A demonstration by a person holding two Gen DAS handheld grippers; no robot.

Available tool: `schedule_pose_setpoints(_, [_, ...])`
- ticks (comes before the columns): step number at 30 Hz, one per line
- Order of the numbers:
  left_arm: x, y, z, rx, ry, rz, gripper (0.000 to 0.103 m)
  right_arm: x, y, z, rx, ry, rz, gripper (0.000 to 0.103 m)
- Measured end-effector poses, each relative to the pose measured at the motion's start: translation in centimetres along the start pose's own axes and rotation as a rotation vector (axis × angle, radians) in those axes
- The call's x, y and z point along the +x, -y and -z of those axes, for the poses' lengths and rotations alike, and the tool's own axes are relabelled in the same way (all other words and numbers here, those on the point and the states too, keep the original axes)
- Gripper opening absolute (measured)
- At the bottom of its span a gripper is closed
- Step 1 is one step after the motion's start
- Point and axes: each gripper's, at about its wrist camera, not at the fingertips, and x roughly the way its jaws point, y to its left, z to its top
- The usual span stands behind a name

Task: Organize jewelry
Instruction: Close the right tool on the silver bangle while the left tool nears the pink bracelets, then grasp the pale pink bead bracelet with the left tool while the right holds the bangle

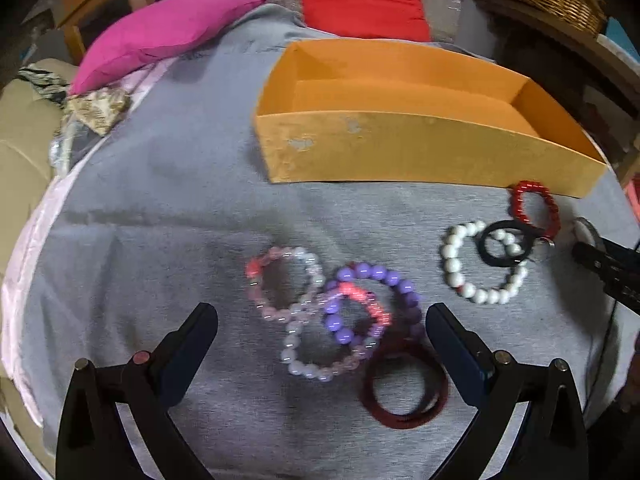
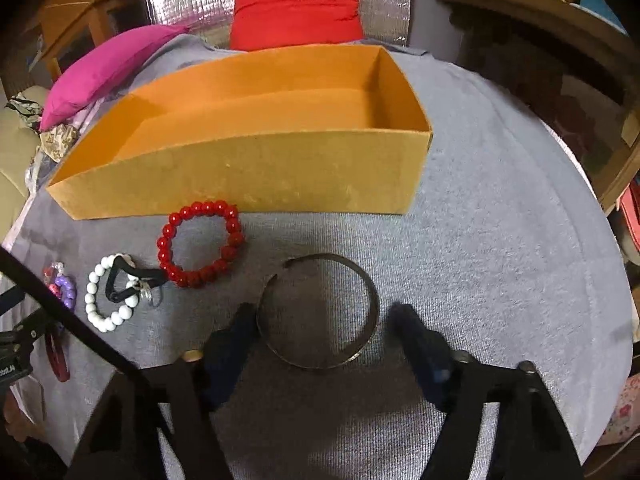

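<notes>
Box [image 2: 248, 176] at twelve o'clock on the cloth-covered worktop [image 2: 500, 280], two cushions [image 2: 296, 8] behind it. Beaded bracelet [image 2: 200, 244] just before the box's front wall. Open bangle [image 2: 320, 312] at five o'clock of that, between the right tongs [image 2: 324, 320]. Pearl bracelet [image 2: 108, 296] at eight o'clock, under a ring [image 2: 120, 284]. Overlapping bracelets [image 1: 340, 312] between the left tongs [image 1: 320, 320].

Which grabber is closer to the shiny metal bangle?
Right. The right gripper has its fingers either side of the metal bangle. The left gripper is far off, over the purple bead bracelet.
</notes>
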Motion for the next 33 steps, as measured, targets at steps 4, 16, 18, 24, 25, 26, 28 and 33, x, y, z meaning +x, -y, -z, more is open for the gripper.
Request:
schedule_pose_setpoints(4, [0.0, -1.3, -0.6, -0.011, 0.007, 0.006, 0.103, -0.2, -0.3, 0.1, -0.005, 0.013, -0.005, 0.065])
schedule_pose_setpoints(16, [0.0, -5.5, 0.1, -0.057, 0.007, 0.037, 0.101, -1.0, 1.6, 0.3, 0.032, 0.013, -0.084, 0.064])
schedule_pose_setpoints(18, [0.0, -5.8, 0.0, -0.066, 0.006, 0.063, 0.093, -1.1, 1.6, 0.4, 0.035, 0.012, -0.089, 0.064])
schedule_pose_setpoints(24, [0.1, -7.7, -0.7, -0.132, 0.012, 0.087, 0.091, -0.9, 1.6, 0.3, 0.031, 0.010, -0.086, 0.065])
schedule_pose_setpoints(25, [0.3, -8.1, -0.8, -0.144, 0.013, 0.091, 0.089, -0.9, 1.5, 0.4, 0.031, 0.010, -0.086, 0.064])
schedule_pose_setpoints(26, [0.5, -8.6, -1.0, -0.161, 0.011, 0.096, 0.086, -0.9, 1.5, 0.4, 0.029, 0.009, -0.085, 0.064])
schedule_pose_setpoints(28, [1.3, -8.9, -1.4, -0.177, -0.008, 0.099, 0.074, -0.9, 1.3, 0.5, 0.027, 0.009, -0.083, 0.064])
schedule_pose_setpoints(33, [2.7, -7.7, -2.2, -0.103, -0.025, 0.081, 0.057, -0.9, 1.1, 0.4, 0.025, 0.009, -0.085, 0.065])
